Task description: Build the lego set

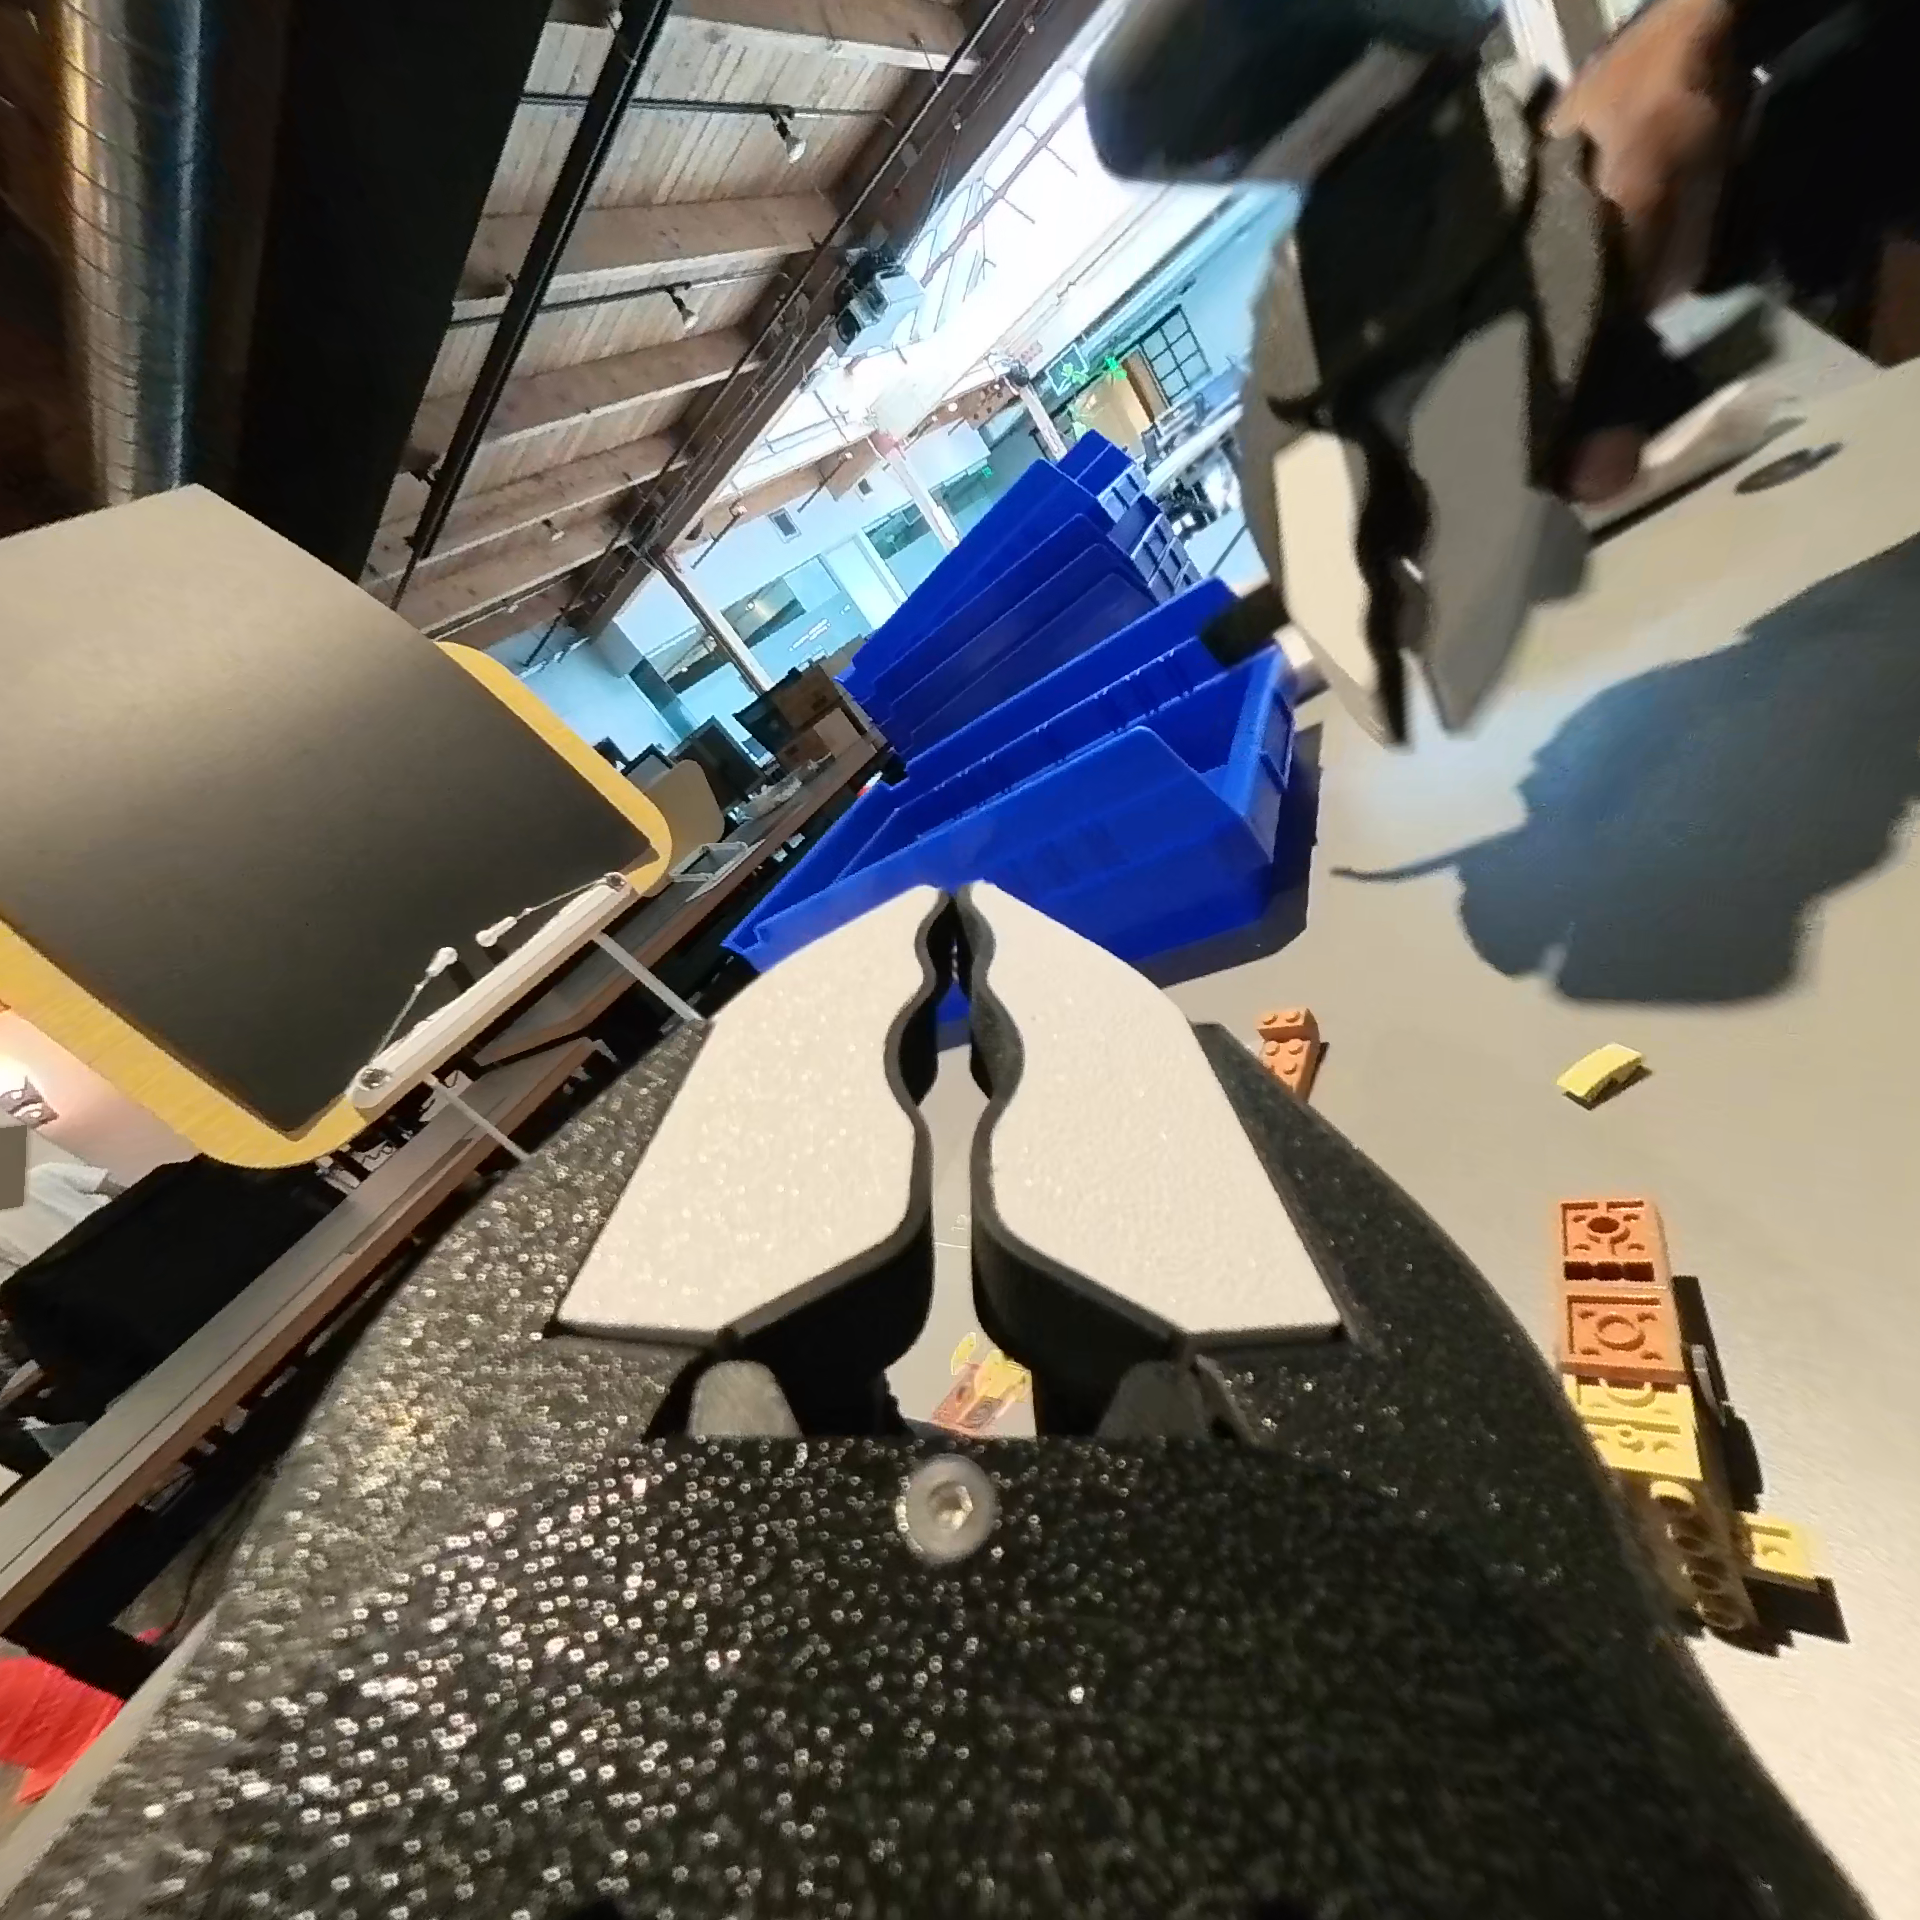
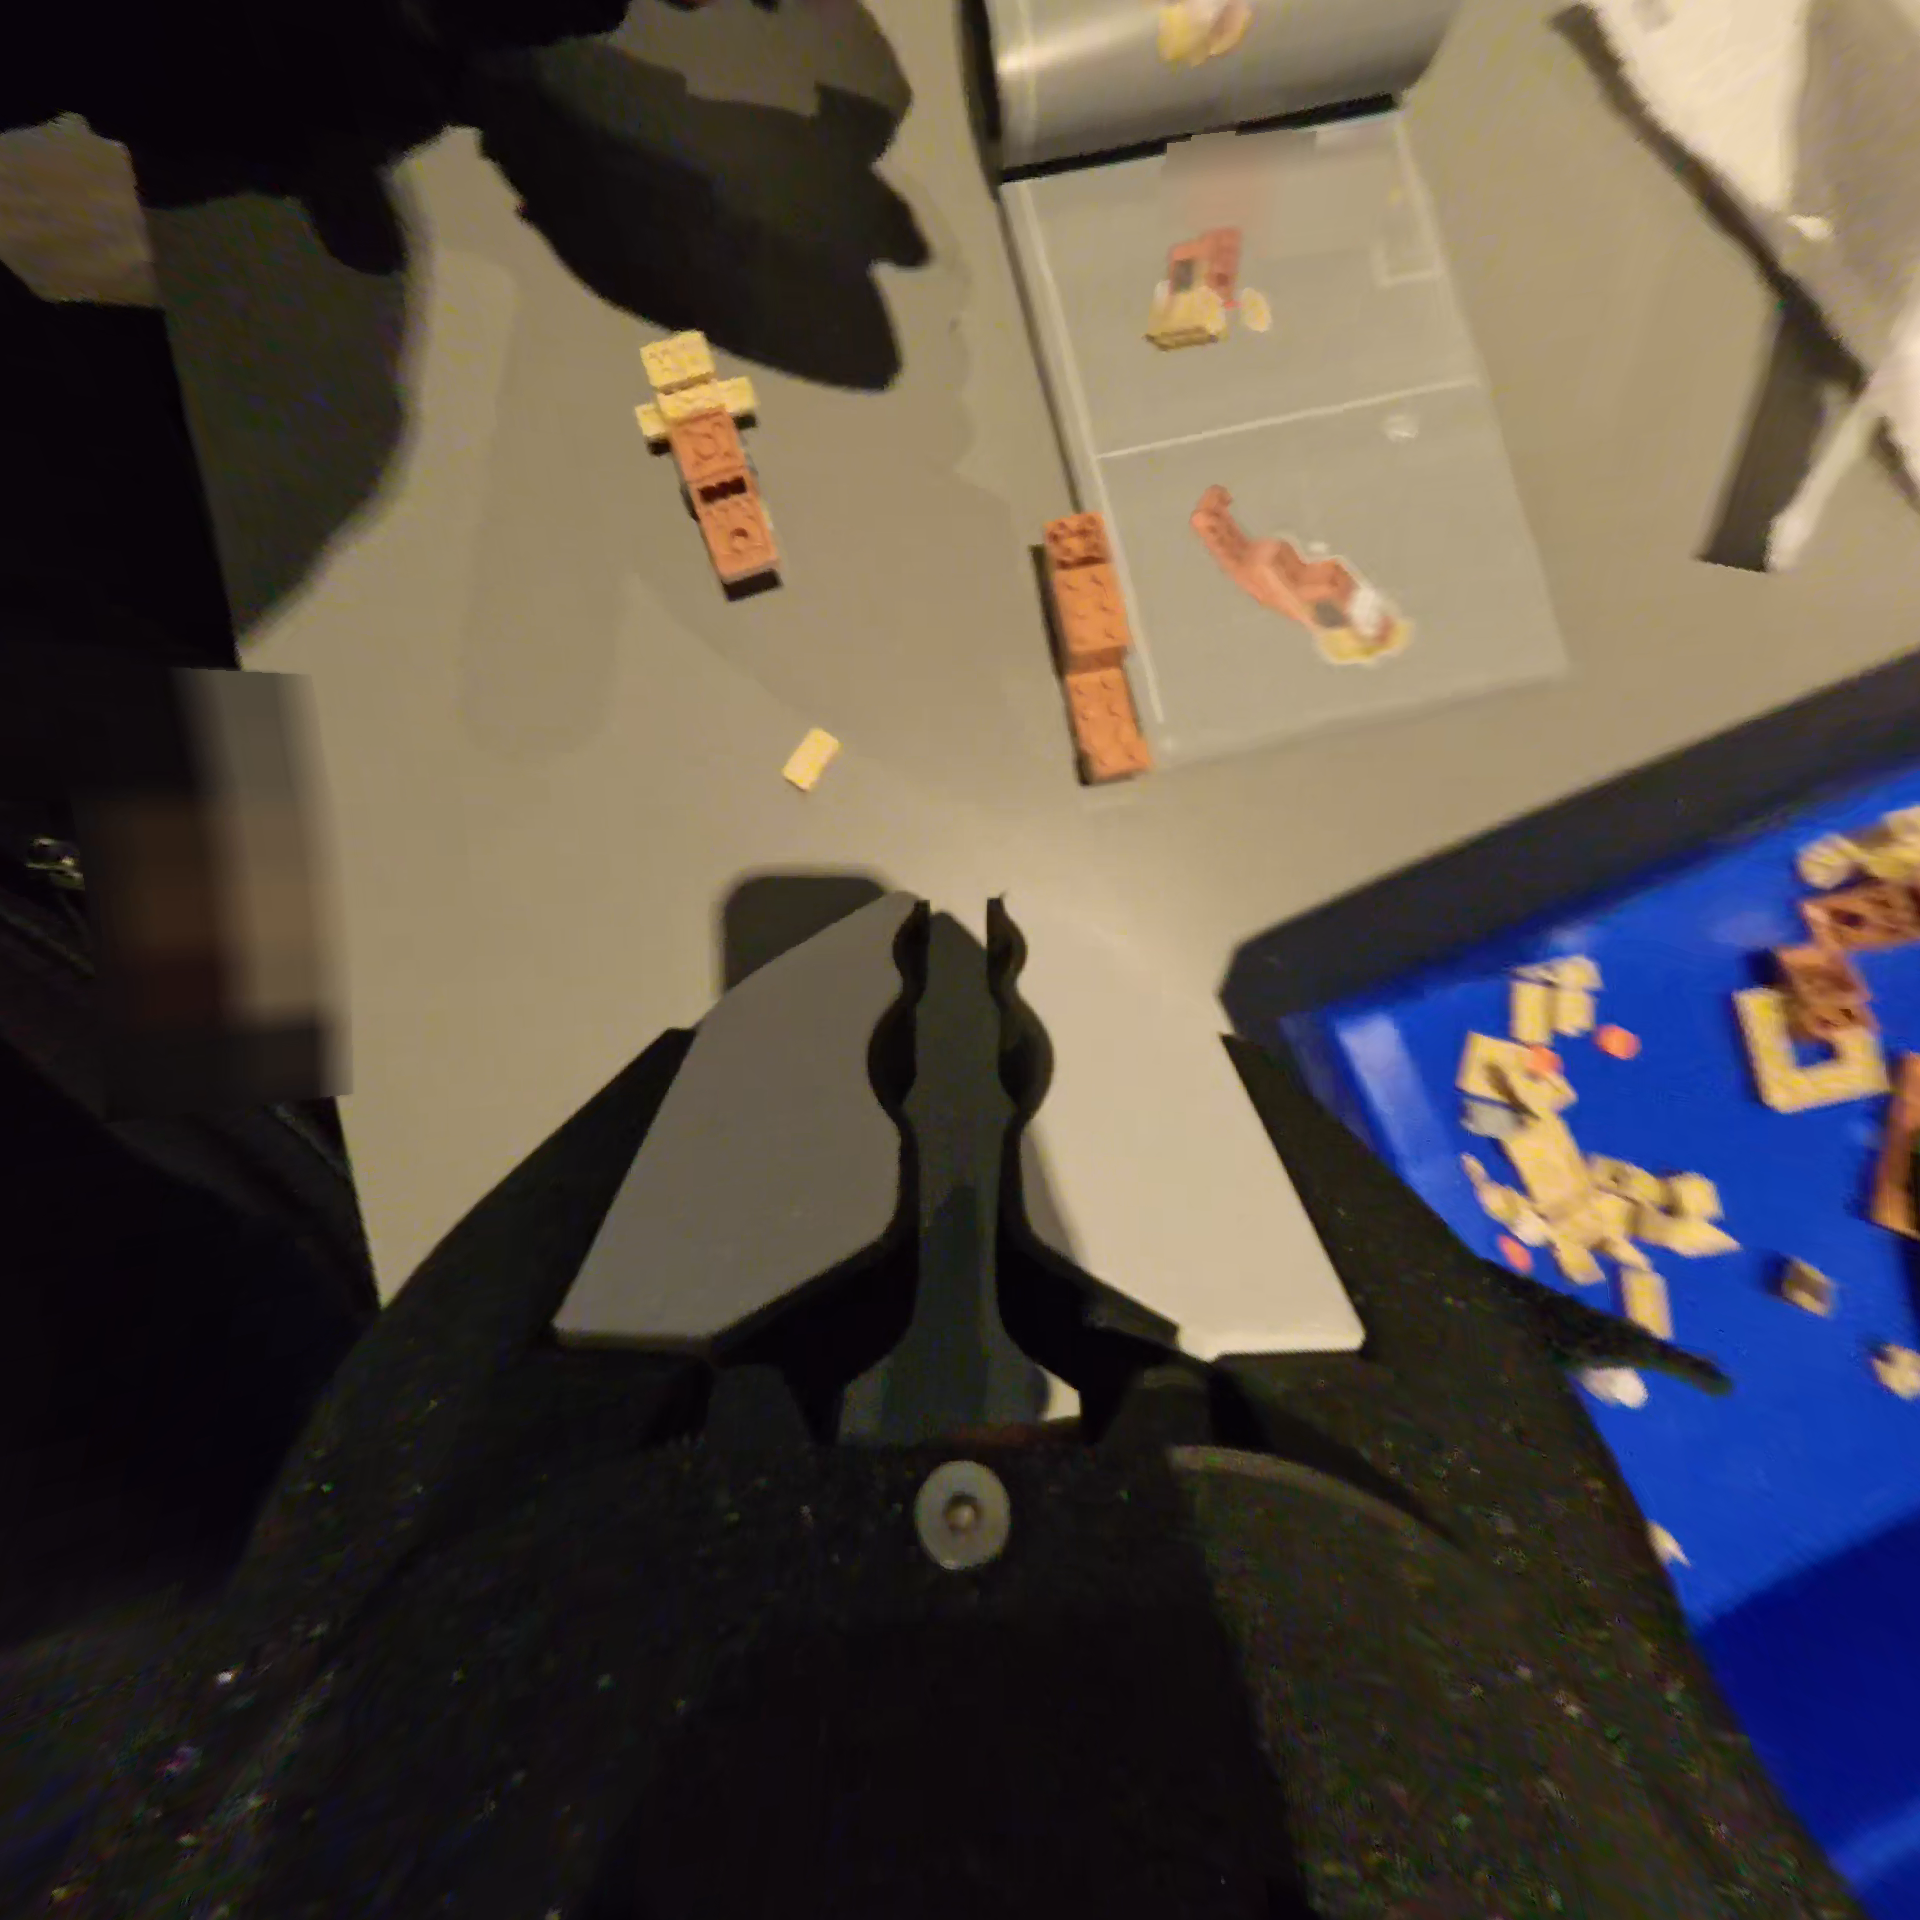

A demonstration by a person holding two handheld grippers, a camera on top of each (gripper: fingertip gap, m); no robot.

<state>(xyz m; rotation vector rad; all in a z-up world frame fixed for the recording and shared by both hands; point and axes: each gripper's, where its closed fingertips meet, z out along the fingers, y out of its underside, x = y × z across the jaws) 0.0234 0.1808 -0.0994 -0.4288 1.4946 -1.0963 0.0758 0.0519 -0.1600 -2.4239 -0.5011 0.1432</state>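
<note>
Both tools are empty: left tool nearly together, right tool slightly apart. Small tan piece on the desk looks light, rigid, slippery; best pinched across its flat sides.

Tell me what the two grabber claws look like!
Both look alike. The left gripper has a rough black speckled body with one silver screw in the middle. Its two fingers wear flat pale grey plates with wavy black inner edges, tapering to tips. The right gripper has the same shape, looking darker in shadow. A black glove shows on the hand holding it.
</note>
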